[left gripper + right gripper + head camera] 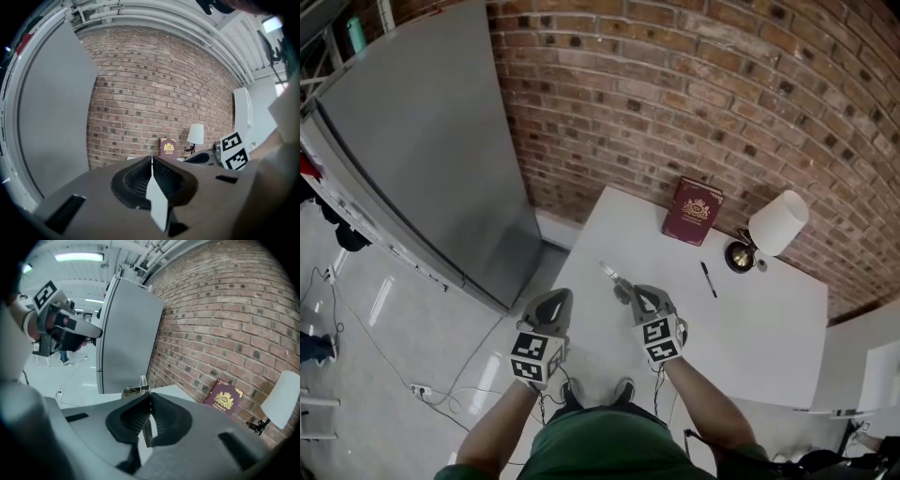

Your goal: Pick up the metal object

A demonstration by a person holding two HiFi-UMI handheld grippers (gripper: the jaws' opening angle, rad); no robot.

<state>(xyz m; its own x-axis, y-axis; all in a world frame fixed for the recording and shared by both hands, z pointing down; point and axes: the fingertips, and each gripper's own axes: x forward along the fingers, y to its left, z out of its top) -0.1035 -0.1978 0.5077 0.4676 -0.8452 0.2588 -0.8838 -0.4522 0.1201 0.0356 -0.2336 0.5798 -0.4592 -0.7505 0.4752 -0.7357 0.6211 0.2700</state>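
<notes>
White table (750, 328) by brick wall (722, 94) | right gripper (631, 294) fingers clamped on metal object (611, 273) | left gripper (553, 302) fingers together, empty

Left gripper (553, 302) and right gripper (636, 292) are grey with black-and-white marker cubes (534, 357). The person wears a green shirt (581, 448).

My right claw (630, 292) hangs over the white worktop (769, 347), the metal object (613, 274) jutting from its tip. My left claw (551, 302) sits just off the worktop's left edge, above the floor (412, 319). Farther back a maroon book (693, 210) leans on the brick wall (675, 84), a white-shaded lamp (777, 222) beside it, a black pen (709, 278) lying near.
</notes>
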